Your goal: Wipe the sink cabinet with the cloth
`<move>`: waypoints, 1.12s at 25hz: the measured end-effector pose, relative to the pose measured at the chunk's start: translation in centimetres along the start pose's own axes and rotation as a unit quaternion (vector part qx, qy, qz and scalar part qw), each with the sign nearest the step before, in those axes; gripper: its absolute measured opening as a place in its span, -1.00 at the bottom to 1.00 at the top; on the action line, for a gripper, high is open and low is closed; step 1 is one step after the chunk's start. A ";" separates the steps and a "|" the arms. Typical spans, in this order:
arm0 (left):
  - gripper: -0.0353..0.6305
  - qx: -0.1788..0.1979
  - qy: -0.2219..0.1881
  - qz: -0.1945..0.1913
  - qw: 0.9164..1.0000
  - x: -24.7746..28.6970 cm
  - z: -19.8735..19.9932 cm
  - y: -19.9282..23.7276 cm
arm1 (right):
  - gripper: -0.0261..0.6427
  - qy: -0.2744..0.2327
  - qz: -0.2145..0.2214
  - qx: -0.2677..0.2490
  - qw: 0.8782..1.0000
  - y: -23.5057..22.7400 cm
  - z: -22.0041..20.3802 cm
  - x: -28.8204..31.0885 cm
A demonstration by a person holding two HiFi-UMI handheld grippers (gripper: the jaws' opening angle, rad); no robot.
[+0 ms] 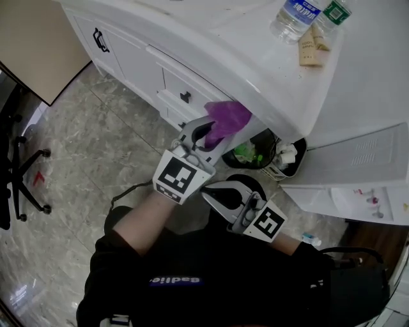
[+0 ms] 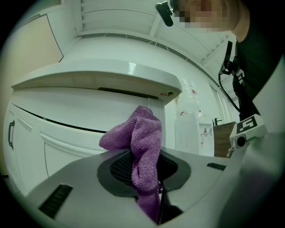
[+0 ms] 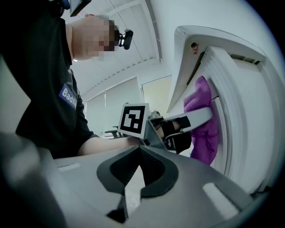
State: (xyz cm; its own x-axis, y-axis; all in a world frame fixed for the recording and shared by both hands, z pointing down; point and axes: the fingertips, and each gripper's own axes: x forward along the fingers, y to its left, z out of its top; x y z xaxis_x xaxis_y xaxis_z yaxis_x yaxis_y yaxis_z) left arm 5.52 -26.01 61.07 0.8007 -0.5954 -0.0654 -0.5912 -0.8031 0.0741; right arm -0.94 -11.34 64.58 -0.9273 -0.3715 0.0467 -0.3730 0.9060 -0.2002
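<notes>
A purple cloth point(image 1: 227, 118) is pressed against the white sink cabinet point(image 1: 144, 70), just under the overhanging countertop. My left gripper point(image 1: 206, 132) is shut on it. In the left gripper view the cloth point(image 2: 144, 142) bunches up between the jaws and the cabinet front point(image 2: 67, 120) is right behind it. My right gripper point(image 1: 217, 193) hangs lower and nearer my body. Its jaws are together with nothing in them point(image 3: 132, 189). The right gripper view shows the cloth point(image 3: 205, 133) touching the cabinet's ribbed front point(image 3: 249, 116).
Two water bottles point(image 1: 300, 14) and a small tan packet point(image 1: 309, 51) stand on the countertop. A black bin point(image 1: 252, 153) with rubbish sits on the floor by the cabinet's end. A drawer knob point(image 1: 185, 97) is left of the cloth. An office chair base point(image 1: 25, 175) is far left.
</notes>
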 end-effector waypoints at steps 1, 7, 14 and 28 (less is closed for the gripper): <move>-0.64 -0.001 -0.006 -0.001 1.000 -0.3 0.2 0.1 | -0.94 0.000 0.000 -0.001 1.000 0.0 0.0 0.0; -0.64 -0.006 -0.043 0.072 0.996 -4.8 2.5 6.6 | -0.94 0.004 0.002 -0.005 1.000 0.1 0.0 0.3; -0.64 0.011 -0.027 0.210 0.977 -9.4 0.8 19.0 | -0.94 0.010 0.002 -0.006 1.000 0.1 -0.5 0.6; -0.64 -0.037 0.024 0.191 0.981 -5.3 -5.8 20.4 | -0.94 0.017 -0.011 -0.004 1.000 0.1 -1.0 0.0</move>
State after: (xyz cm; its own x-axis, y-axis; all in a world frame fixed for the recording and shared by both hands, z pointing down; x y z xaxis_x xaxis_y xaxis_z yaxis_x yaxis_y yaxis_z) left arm -10.25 -39.10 68.75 0.5273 -0.8492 0.0283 -0.8414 -0.5173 0.1561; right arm -1.00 -11.03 65.58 -0.9197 -0.3836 0.0838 -0.3927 0.8998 -0.1902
